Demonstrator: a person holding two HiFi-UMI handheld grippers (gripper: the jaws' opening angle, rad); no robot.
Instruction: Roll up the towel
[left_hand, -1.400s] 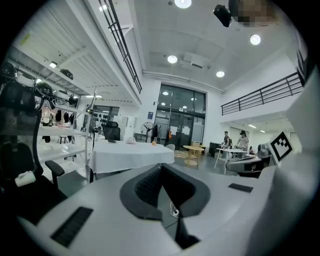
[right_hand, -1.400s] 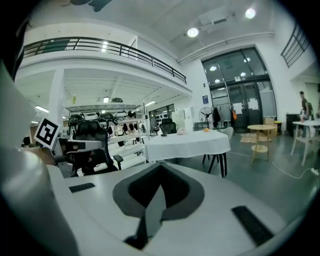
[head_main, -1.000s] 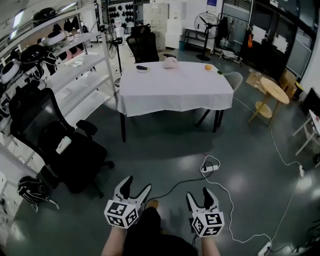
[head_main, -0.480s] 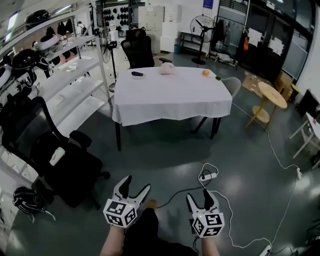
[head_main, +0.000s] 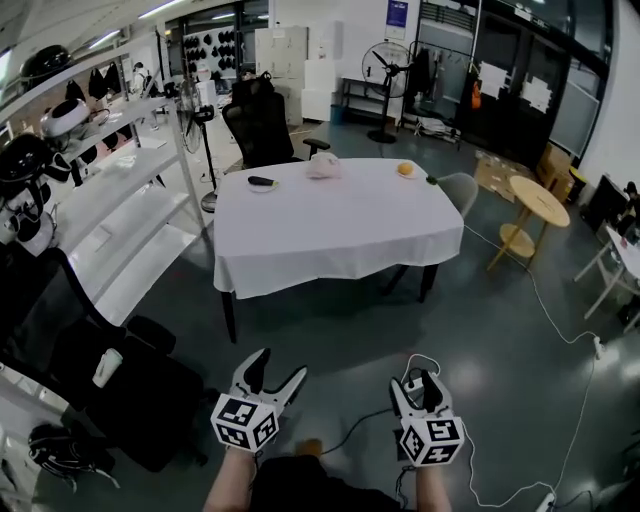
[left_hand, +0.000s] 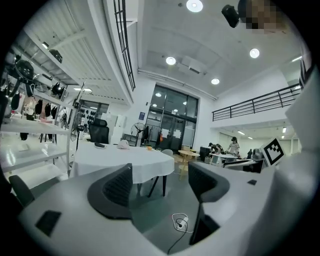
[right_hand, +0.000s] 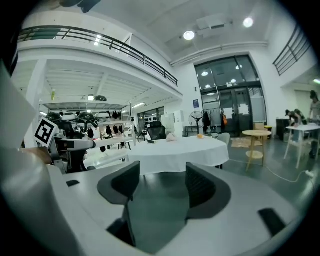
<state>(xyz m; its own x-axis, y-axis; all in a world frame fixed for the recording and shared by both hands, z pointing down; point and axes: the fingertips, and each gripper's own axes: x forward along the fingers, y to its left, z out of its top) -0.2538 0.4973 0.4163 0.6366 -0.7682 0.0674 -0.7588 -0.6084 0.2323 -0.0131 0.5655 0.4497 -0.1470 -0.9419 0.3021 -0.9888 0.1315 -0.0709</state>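
The towel (head_main: 323, 166) is a crumpled pale pink heap at the far side of a table under a white cloth (head_main: 340, 215), several steps ahead of me. It also shows small in the left gripper view (left_hand: 123, 144) and in the right gripper view (right_hand: 171, 137). My left gripper (head_main: 278, 366) hangs low at the left over the floor, open and empty (left_hand: 160, 175). My right gripper (head_main: 421, 383) is level with it at the right; its jaws are closing with nothing between them (right_hand: 161, 180).
A black object (head_main: 261, 181) and an orange thing (head_main: 405, 169) also lie on the table. A black office chair (head_main: 262, 125) stands behind it, a grey chair (head_main: 455, 190) at its right. Shelving (head_main: 120, 190) lines the left. A power strip and cable (head_main: 420, 365) lie on the floor.
I have moved forward across the floor: the table is nearer and larger in the head view. Both grippers stayed low and side by side. The black chair has slid off to the lower left.
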